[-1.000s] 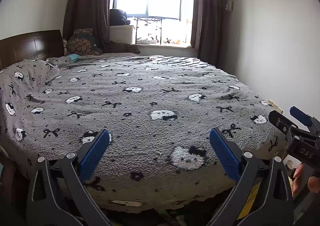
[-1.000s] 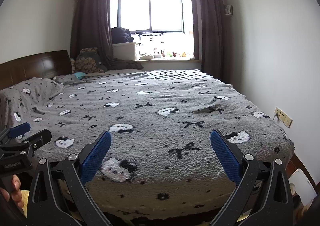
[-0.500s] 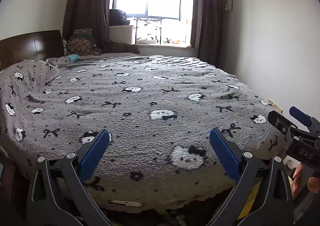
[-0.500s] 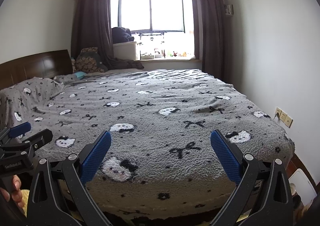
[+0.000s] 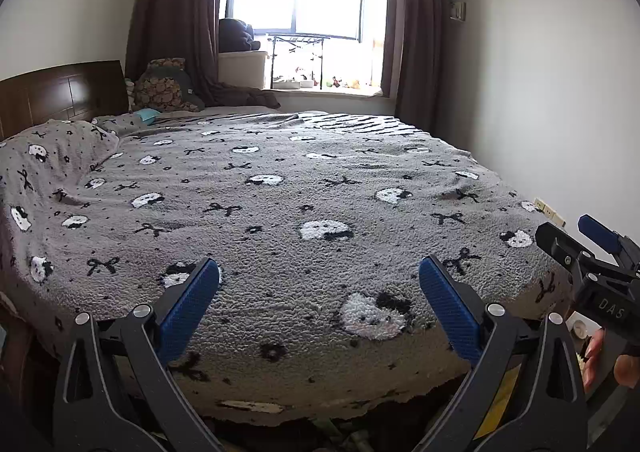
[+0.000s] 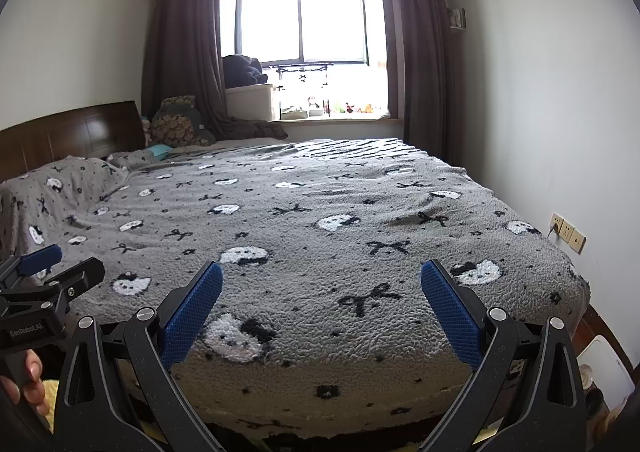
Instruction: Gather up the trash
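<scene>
Dim clutter under the bed [image 5: 320,187] edge is unreadable. The left gripper [image 5: 320,304] and right gripper [image 6: 320,304] gape empty over the nubby grey blanket [image 6: 340,236].

Pale and greenish scraps [image 5: 344,430] on floor, in shadow just under foot edge of bed [image 5: 320,384]; small, loosely scattered, too dark to tell kind. Yellow item [image 5: 502,388] low beside same edge, only partly visible, shape unclear. White rounded container [image 6: 604,366] on floor by bed's right corner, against wall; small round objects [image 6: 588,376] just beside it, blurred.
</scene>
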Available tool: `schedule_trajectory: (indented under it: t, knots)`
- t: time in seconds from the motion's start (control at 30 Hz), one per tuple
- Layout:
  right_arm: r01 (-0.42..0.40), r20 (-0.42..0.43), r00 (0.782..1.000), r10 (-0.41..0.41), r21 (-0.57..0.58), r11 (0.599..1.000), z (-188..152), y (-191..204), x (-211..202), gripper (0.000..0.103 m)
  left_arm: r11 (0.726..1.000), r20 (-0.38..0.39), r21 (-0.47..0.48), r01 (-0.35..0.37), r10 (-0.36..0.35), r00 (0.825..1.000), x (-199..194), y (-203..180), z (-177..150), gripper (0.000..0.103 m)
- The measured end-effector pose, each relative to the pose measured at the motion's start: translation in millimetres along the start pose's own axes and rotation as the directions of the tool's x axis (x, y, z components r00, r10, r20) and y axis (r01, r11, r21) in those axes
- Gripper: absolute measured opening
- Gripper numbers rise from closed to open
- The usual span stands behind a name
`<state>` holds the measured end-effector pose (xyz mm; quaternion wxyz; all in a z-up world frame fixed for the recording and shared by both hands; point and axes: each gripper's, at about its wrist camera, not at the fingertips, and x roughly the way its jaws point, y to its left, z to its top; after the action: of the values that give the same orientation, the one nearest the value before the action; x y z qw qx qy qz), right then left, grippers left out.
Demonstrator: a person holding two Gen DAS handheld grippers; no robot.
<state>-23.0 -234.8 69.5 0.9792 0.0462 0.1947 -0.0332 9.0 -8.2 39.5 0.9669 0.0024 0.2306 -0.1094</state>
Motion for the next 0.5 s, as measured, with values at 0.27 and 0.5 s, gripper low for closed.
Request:
schedule_trajectory:
  t: [0.27, 0.5]
  knots:
    - [-0.001, 0.000, 1.000, 0.001, 0.001, 1.000, 0.8, 0.6, -0.3, 0.100, 1.000, 0.001, 0.000, 0.001, -0.001, 1.000, -0.1, 0.4, 0.0, 0.095]
    - [-0.002, 0.001, 1.000, 0.002, 0.002, 1.000, 0.8, 0.5, -0.3, 0.100, 1.000, 0.001, 0.001, 0.002, -0.002, 1.000, 0.0, 0.3, 0.2, 0.095]
